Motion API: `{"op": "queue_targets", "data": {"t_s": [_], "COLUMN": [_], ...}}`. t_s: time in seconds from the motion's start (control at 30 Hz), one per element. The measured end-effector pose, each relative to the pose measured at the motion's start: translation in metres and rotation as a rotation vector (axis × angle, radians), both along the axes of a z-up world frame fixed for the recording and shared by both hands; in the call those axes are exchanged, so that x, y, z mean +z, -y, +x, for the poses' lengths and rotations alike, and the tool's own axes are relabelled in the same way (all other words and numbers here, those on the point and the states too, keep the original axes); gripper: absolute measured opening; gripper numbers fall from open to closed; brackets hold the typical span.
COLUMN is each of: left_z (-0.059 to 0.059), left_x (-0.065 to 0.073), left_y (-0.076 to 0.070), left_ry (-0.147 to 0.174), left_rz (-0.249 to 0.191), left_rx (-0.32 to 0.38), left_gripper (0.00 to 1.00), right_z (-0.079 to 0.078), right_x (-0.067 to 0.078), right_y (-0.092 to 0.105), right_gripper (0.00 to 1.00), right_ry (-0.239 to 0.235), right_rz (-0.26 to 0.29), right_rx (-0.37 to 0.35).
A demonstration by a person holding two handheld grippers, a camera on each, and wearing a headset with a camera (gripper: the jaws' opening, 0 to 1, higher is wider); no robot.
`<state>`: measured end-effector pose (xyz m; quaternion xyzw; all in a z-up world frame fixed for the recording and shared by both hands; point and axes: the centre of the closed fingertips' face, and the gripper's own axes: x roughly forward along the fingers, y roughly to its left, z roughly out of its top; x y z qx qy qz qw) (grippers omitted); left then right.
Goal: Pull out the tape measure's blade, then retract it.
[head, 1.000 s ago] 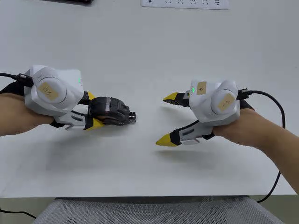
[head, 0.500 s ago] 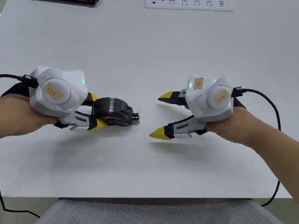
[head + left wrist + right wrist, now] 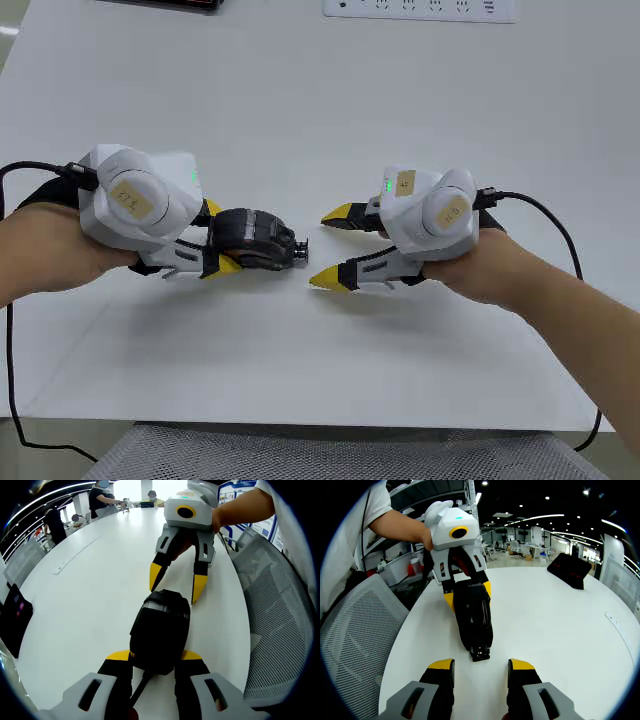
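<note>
A black tape measure [image 3: 252,239] lies on the white table [image 3: 300,110], its blade tip [image 3: 299,250] pointing right. My left gripper [image 3: 213,237] is shut on the tape measure [image 3: 160,631] case from the left, one yellow tip on each side. My right gripper [image 3: 327,247] stands open just right of the blade tip, its yellow fingertips [image 3: 326,279] spread on either side of that end. In the right gripper view the tape measure [image 3: 473,613] lies straight ahead, with the blade hook [image 3: 480,654] just short of my right gripper [image 3: 476,665].
A white power strip [image 3: 420,9] lies along the far edge of the table, and a dark device [image 3: 170,3] sits at the far left. A mesh chair back [image 3: 330,455] stands at the near edge. Cables trail from both grippers.
My right gripper has moved left toward the tape measure's blade tip, staying open. The left gripper keeps its hold on the case; the head view has shifted a little.
</note>
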<state>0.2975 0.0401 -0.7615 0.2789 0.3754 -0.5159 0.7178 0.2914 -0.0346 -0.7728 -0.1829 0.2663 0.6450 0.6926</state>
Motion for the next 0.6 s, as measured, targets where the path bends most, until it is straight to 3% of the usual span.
{"op": "queue_targets", "data": {"t_s": [0.6], "left_z": [0.000], "left_x": [0.000], "left_y": [0.000], "left_ry": [0.001], "left_rz": [0.002], "left_rx": [-0.010], "left_gripper": [0.27], "right_z": [0.001], "right_x": [-0.004], "right_y": [-0.016], "right_gripper": [0.20], "right_ry": [0.048], "right_rz": [0.020], "right_rx": [0.071]}}
